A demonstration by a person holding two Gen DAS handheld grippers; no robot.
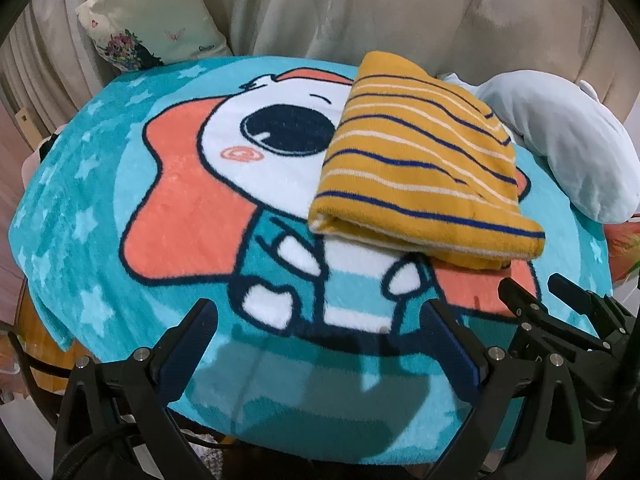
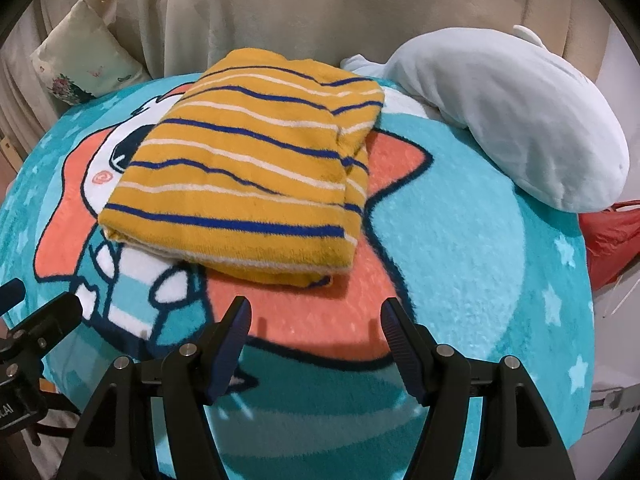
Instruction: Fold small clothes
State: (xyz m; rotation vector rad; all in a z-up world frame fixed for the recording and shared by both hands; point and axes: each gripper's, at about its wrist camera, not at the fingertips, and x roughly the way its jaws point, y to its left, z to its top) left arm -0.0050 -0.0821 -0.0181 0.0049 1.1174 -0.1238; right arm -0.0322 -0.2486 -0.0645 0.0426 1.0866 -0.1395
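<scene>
Cream curtains (image 1: 360, 4) hang in soft vertical folds behind a round desk draped with a fluffy turquoise fleece blanket (image 1: 120, 184), printed with pale stars and a cartoon figure in coral, white and navy outlines. At about ten o'clock in the left wrist view, a cream square cushion with a small floral print (image 1: 148, 20) leans against the curtains. The left tongs (image 1: 320, 316), black with ribbed dark-blue pads, stand wide apart over the blanket's near edge with nothing between them. Just past them, toward one o'clock, lies the folded mustard-yellow terry garment with navy and cream stripes (image 1: 420, 168); it is a thick, roughly rectangular bundle, its layered edges showing along the near side. In the right wrist view the same garment (image 2: 248, 172) sits at twelve o'clock, ahead of the right tongs (image 2: 316, 316), which also stand apart and empty above the coral patch. At two o'clock a smooth, pale-blue, plump plush pillow (image 2: 520, 120) rests on the blanket's far rim, apart from the garment.
</scene>
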